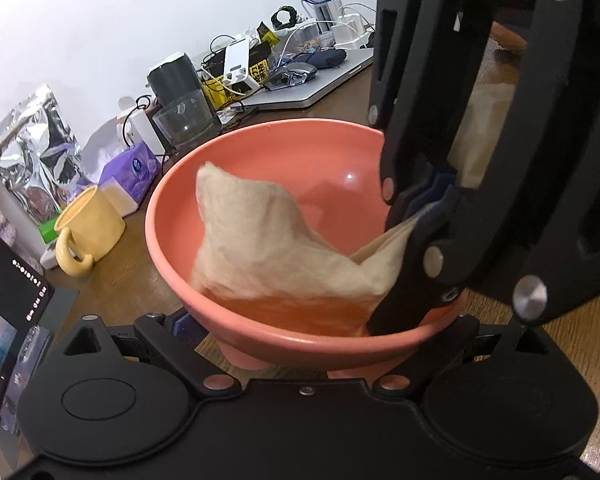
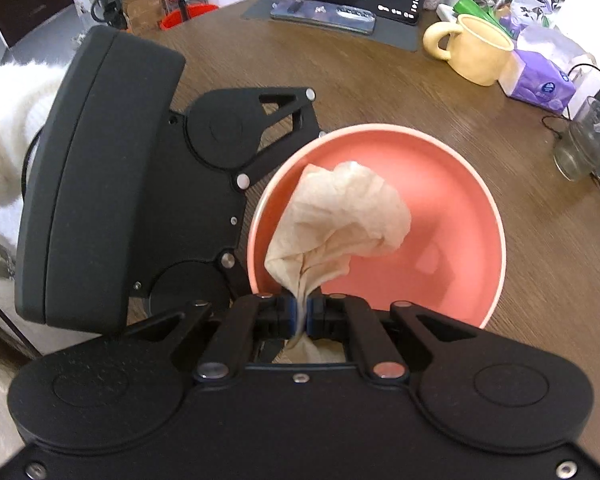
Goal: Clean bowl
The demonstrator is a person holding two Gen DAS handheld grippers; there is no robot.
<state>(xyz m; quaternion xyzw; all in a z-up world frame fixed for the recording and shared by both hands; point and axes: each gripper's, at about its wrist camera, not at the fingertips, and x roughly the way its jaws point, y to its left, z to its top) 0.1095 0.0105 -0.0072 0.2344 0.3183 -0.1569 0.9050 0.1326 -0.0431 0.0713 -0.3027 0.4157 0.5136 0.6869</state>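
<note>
The bowl (image 2: pixel 440 216) sits on the wooden tabletop (image 2: pixel 340 80), right in front of and below the right gripper (image 2: pixel 300 316), whose jaws are pressed together on a pinched neck of the beige cloth (image 2: pixel 340 216); the rest of the cloth bunches out ahead of the jaws into the bowl, lying against the inner wall on the side nearer the left gripper (image 1: pixel 300 344), not the middle. So the wipe prob. turns on this: cloth hangs fwd/down from the jaws w/ its long axis running from the pinch toward the bowl's far wall, & most of the bare inside lies off to the right in the right wrist view. Left gripper is at the bowl's outside: its jaws straddle the base/lower wall from the near side in the left wrist view, one blue pad visible beside the wall, the other hidden behind the bowl, so can't tell if they actually clamp it or just bracket it. Right hand is the one w/ the cloth, so it's the working hand; left looks like the steadying one. Bowl itself: salmon-pink, round, deep sloped walls, pale rim edge, glossy w/ a small highlight inside, no obvious dirt visible. Cloth looks thin, crumpled, soft, prob. dry.
</note>
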